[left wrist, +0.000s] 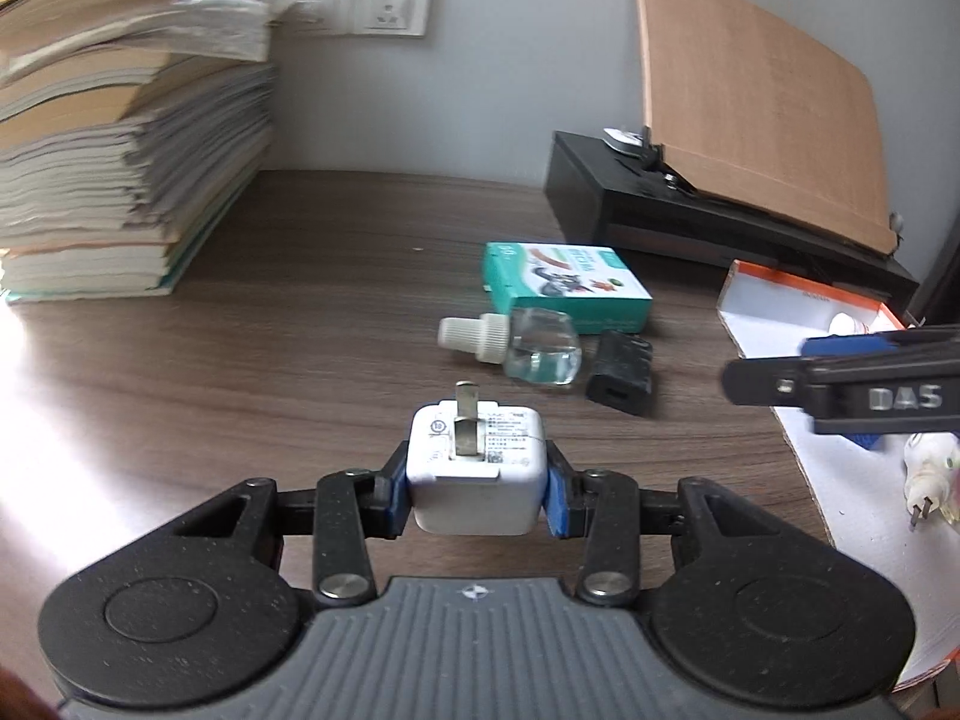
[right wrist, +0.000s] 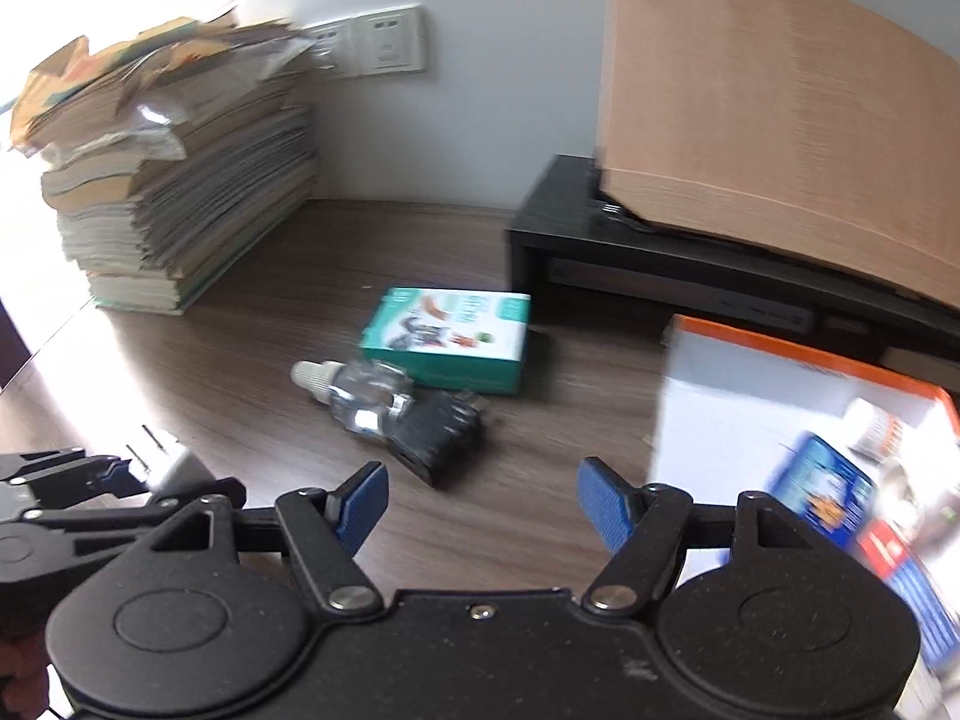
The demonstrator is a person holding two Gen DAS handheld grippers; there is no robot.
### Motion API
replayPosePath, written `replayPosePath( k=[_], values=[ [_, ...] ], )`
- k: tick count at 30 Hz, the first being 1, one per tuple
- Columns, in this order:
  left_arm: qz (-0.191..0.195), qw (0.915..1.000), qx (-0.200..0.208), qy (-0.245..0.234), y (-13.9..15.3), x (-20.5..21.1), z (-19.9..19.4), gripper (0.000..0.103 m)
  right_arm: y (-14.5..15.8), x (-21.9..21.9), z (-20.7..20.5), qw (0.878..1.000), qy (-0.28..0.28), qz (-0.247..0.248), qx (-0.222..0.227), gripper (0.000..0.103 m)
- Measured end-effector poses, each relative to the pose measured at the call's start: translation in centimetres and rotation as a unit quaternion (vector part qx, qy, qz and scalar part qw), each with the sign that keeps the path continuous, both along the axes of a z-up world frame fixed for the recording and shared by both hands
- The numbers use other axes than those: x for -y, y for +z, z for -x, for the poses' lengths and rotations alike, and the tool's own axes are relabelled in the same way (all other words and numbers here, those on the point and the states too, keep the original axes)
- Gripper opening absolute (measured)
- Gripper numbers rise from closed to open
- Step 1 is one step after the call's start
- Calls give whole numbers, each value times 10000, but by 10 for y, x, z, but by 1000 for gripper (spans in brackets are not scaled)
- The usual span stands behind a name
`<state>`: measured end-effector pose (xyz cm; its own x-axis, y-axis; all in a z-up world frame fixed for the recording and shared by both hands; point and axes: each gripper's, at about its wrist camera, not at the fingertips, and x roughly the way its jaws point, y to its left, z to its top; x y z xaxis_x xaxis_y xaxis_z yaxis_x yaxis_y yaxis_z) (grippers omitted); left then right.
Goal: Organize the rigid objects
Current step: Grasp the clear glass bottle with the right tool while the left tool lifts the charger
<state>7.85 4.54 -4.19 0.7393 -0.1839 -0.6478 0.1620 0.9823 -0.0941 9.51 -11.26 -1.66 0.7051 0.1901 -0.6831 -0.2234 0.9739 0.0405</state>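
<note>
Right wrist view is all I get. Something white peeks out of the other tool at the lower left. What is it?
Observer: A white plug adapter, clamped between the blue pads of the left gripper, with its metal prongs pointing forward.
Operator: Is there anything like it in the box?
Observer: Yes. A white plug-in device lies in the orange-edged box, prongs toward the near edge.
Operator: How does my own tool look from over there?
Observer: The right gripper is open, reaches over the box's edge, and has "DAS" lettered on its side.
</note>
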Motion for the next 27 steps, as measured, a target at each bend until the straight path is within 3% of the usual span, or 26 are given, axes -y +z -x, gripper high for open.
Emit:
replayPosePath(
  k=[5, 10, 17, 20, 21, 27],
  values=[
    [82, 9995, 10, 298, 4, -21, 12, 42, -12, -36, -24, 9952, 942, 238, 150, 83],
    [210, 9982, -19, 555, 5, -39, 20, 42, -29, -59, -54, 9885, 1438, 468, 74, 83],
    [310, 9963, -37, 803, 6, -57, 28, 42, -53, -77, -86, 9817, 1773, 679, -111, 83],
    [346, 9954, -78, 886, 5, -63, 30, 42, -56, -74, -95, 9823, 1819, 399, -174, 81],
    [362, 9952, -91, 905, 5, -64, 30, 42, -56, -72, -97, 9838, 1752, 289, -228, 74],
    [445, 9943, -102, 965, 5, -68, 28, 42, -54, -73, -80, 9866, 1609, 198, -172, 74]
  ],
)
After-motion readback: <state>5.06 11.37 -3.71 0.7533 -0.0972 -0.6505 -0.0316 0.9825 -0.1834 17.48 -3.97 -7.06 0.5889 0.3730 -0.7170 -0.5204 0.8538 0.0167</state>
